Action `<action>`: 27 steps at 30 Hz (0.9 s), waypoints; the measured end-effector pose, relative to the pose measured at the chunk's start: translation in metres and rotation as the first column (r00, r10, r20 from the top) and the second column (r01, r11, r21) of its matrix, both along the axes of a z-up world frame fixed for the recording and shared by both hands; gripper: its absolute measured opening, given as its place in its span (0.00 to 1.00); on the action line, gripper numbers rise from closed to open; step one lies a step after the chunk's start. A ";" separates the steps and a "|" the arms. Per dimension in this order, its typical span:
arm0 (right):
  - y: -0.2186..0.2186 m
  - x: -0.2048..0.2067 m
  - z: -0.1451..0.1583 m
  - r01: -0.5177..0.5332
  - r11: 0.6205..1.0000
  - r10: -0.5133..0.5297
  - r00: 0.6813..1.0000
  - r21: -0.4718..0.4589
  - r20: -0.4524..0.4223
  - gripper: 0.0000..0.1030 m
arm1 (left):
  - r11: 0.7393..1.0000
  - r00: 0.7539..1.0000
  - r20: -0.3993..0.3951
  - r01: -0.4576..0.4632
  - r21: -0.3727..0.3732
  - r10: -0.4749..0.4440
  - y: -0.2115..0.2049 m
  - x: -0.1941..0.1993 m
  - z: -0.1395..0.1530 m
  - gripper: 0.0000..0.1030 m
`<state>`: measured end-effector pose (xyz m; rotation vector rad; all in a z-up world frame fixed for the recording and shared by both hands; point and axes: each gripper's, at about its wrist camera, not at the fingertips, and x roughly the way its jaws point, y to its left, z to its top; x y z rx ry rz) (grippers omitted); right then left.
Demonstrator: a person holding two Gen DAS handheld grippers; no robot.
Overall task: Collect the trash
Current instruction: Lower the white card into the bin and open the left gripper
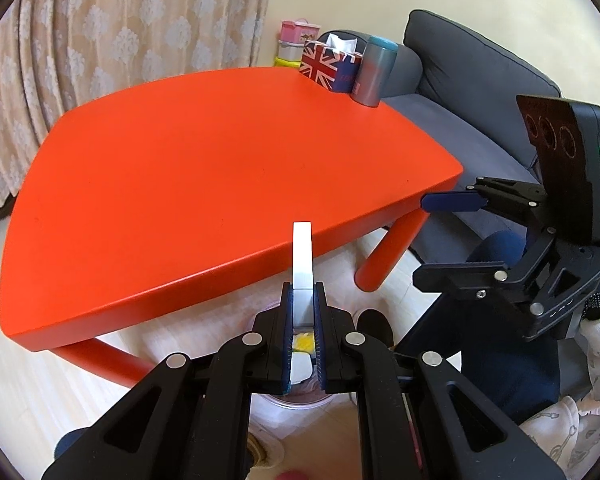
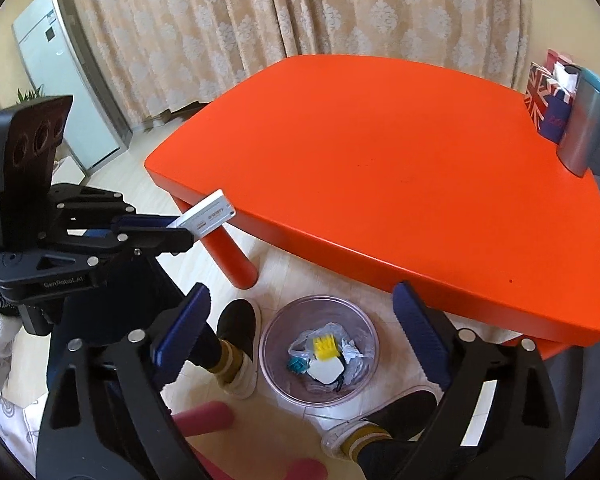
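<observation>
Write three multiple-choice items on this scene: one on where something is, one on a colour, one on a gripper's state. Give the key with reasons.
1. Where does the clear round plastic trash bin stand?
A. On the table
B. On the floor by the table's near edge
C. On the sofa

2. What colour is the rounded low table top?
A. Orange-red
B. White
C. Green

3. What is the left gripper doing?
A. Open and empty
B. Shut on the flat white rectangular box
C. Shut on a cup

Key: 1 B, the right wrist view shows the bin on the tiled floor between the person's feet, beside the table. 2 A, both views show it orange-red. 3 B, the box sticks out from between its closed fingers, while the right gripper is spread open with nothing in it.
</observation>
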<state>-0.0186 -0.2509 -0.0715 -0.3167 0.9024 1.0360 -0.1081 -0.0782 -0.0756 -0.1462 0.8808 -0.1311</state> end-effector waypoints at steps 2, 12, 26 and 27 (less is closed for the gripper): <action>-0.003 0.000 0.000 0.007 1.000 -0.007 1.000 0.000 -0.002 0.91 | 1.000 1.000 -0.004 0.004 -0.001 -0.004 -0.002 0.000 -0.001 0.09; -0.021 0.006 0.007 0.054 0.998 -0.054 0.999 0.021 0.001 0.92 | 0.999 0.999 -0.013 0.033 0.000 -0.033 -0.010 0.005 -0.003 0.09; -0.043 0.015 0.016 0.103 0.994 -0.103 0.995 0.048 0.010 0.92 | 0.996 0.996 -0.028 0.086 0.007 -0.086 -0.024 0.012 -0.006 0.09; -0.045 0.016 0.016 0.106 0.993 -0.107 0.994 0.048 0.008 0.92 | 0.996 0.996 -0.031 0.089 0.005 -0.089 -0.025 0.013 -0.007 0.09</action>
